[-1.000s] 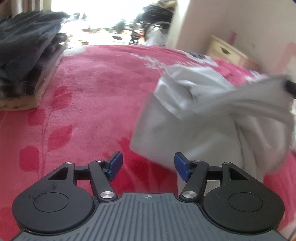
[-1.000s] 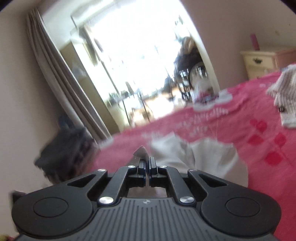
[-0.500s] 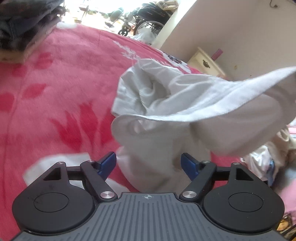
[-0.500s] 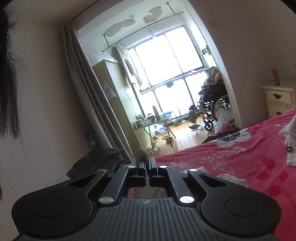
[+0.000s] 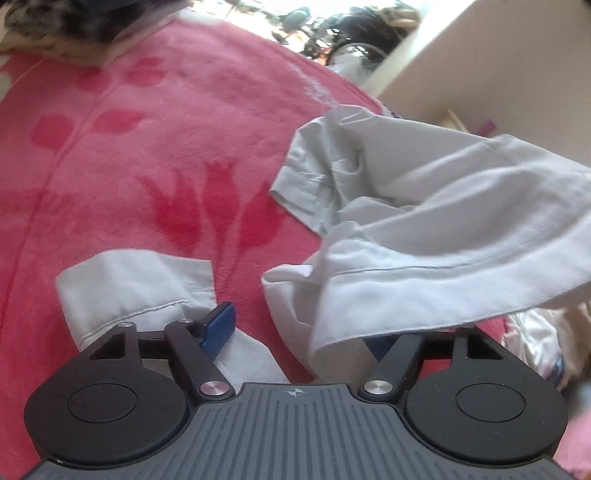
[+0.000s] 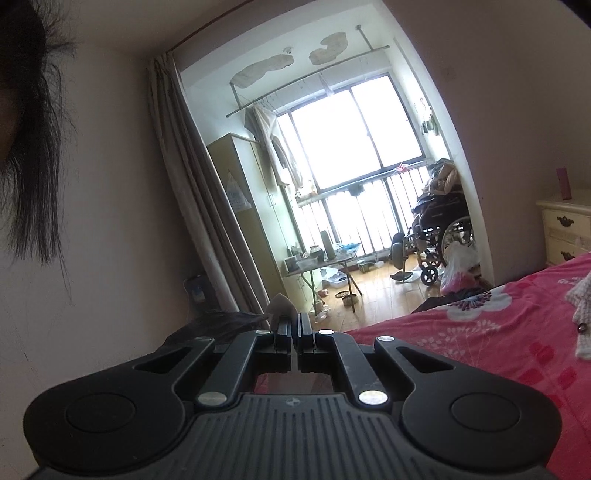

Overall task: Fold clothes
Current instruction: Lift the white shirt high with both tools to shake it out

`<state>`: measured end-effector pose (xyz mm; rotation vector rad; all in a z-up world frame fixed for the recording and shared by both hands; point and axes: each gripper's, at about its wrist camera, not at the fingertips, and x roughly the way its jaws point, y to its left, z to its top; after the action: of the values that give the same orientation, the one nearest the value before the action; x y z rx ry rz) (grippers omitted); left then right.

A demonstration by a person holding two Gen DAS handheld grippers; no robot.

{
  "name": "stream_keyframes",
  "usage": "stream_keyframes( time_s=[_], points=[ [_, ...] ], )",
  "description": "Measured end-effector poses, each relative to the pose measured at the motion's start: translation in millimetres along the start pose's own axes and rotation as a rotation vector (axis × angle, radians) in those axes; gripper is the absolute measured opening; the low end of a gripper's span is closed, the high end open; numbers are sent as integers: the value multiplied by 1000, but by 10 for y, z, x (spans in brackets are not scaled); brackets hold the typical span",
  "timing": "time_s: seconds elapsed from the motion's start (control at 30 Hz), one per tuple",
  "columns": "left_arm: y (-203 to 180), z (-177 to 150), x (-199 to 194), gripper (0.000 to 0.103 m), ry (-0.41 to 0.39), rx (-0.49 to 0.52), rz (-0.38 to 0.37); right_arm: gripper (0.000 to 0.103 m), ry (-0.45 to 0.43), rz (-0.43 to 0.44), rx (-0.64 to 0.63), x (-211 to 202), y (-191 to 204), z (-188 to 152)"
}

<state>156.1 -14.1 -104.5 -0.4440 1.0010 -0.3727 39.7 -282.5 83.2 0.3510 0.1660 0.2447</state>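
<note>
1. The left tool (image 5: 295, 332) points down at a bed covered by a pink blanket (image 5: 147, 155) with a red flower pattern. Its blue pads stand spread and are closing; the left pad (image 5: 218, 330) is clear, the right one is mostly hidden behind cloth.
2. The task's thing, a white garment (image 5: 424, 229), lies crumpled on the blanket in the centre and right of the left view. One hemmed edge is lifted and stretches out to the right edge of the frame. A fold of it hangs down between the left tool's pads, but the pads do not press on it.
3. Another flat piece of white cloth (image 5: 129, 291), with a stitched hem, lies at lower left, partly under the left pad. Whether it belongs to the same garment cannot be told.
4. A pile of dark clothes (image 5: 66, 26) sits at the upper left corner of the left view, blurred.
5. The right tool (image 6: 294, 334) is held nearly level, with its pads pressed together on a small peak of pale cloth (image 6: 280, 304) that sticks up just above them.
6. Behind the right tool: a bright window (image 6: 354, 133), a wheelchair (image 6: 439, 236) at centre right, a cream nightstand (image 6: 565, 229) at the right edge.
7. Dark hair (image 6: 29, 129) hangs in the upper left of the right view.
</note>
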Motion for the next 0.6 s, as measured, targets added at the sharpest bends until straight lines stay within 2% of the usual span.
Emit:
stream_keyframes(
  time_s=[0.07, 0.1, 0.13, 0.17, 0.23, 0.37, 0.5, 0.6],
  points=[
    [-14, -19, 24, 55, -5, -3, -16, 4, -2, -8, 4, 2, -34, -4],
    [-44, -32, 38, 52, -6, 7, -26, 4, -2, -13, 9, 14, -67, -9],
    [-78, -44, 50, 43, -8, 21, -34, 4, -2, -21, 15, 30, -106, -15],
    [-120, -56, 58, 27, -11, 42, -34, 4, -2, -30, 21, 47, -147, -21],
    [-198, -67, 65, 9, -12, 82, -11, 4, -3, -48, 31, 74, -227, -26],
    [-281, -8, -102, 0, -74, 151, 90, 4, -21, -98, 42, 56, -371, 40],
    [-449, 234, -585, 0, -226, 278, 160, 3, -19, -149, 23, 69, -495, 141],
    [-699, 527, -1103, 0, -378, 428, 180, 3, -34, -155, 2, 85, -499, 381]
  ],
)
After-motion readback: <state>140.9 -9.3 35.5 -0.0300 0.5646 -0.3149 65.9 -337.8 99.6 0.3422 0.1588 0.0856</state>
